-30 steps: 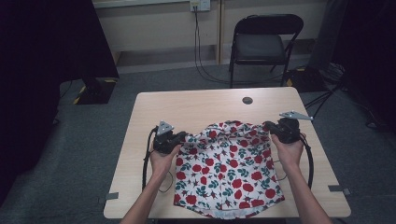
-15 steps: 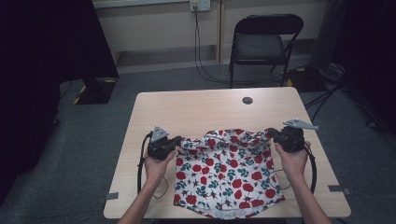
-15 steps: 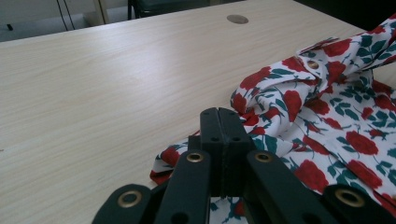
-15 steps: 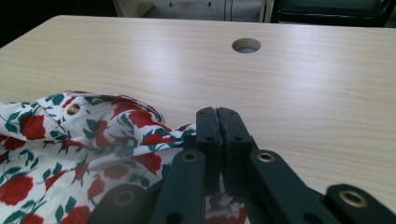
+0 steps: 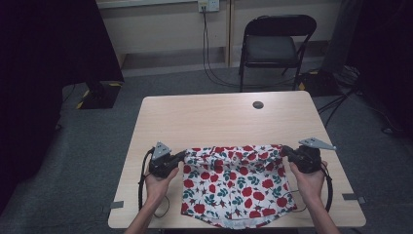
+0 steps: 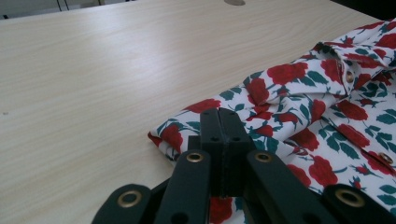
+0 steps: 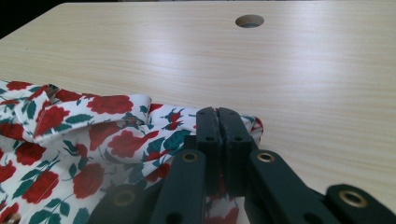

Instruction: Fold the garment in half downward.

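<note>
Both the left tongs (image 6: 219,116) and right tongs (image 7: 218,116) are clamped, apparently pinching the rose-print shirt (image 5: 234,180).

Your left tongs (image 5: 182,157) and right tongs (image 5: 284,151) are matte black, each with a grey three-cornered plate on top. A black cable loops from each one back past your wrist. Up close, both sets have flat black jaws with small screw holes, carried on dark linkage bars with brass-ringed pivots. Your forearms are bare, with no sleeves.
</note>
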Tool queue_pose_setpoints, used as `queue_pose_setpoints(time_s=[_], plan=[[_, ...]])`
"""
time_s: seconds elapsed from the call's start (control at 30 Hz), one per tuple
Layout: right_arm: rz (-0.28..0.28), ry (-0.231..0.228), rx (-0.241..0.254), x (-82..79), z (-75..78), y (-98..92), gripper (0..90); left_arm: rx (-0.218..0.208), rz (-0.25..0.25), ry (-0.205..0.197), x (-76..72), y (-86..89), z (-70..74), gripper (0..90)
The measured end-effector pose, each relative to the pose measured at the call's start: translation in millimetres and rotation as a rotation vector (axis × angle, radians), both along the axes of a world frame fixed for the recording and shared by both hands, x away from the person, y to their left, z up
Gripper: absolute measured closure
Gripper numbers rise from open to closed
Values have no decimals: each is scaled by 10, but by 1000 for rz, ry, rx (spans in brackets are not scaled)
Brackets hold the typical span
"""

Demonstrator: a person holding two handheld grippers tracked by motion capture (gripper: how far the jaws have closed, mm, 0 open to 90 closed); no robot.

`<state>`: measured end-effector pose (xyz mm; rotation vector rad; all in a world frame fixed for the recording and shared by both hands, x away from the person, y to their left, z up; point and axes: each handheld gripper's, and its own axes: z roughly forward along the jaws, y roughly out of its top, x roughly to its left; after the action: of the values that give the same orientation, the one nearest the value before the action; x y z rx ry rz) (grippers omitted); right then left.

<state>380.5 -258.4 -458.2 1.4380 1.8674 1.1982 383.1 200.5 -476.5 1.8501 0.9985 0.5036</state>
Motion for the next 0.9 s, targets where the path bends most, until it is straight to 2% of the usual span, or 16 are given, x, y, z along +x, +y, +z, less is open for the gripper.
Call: queue_pose_setpoints(time_s=[0.23, 0.37, 0.53, 0.9], plan=[[-13, 10, -43, -115, -127, -8, 883, 21, -17, 30, -81, -12, -126, 900], [-13, 21, -92, -142, -209, 15, 882, 56, -23, 47, -102, -35, -209, 900], [-16, 42, -140, -161, -322, 30, 882, 67, -33, 78, -105, -77, -308, 900], [-5, 90, -152, -151, -491, 12, 876, 86, -34, 103, -80, -140, -409, 900]])
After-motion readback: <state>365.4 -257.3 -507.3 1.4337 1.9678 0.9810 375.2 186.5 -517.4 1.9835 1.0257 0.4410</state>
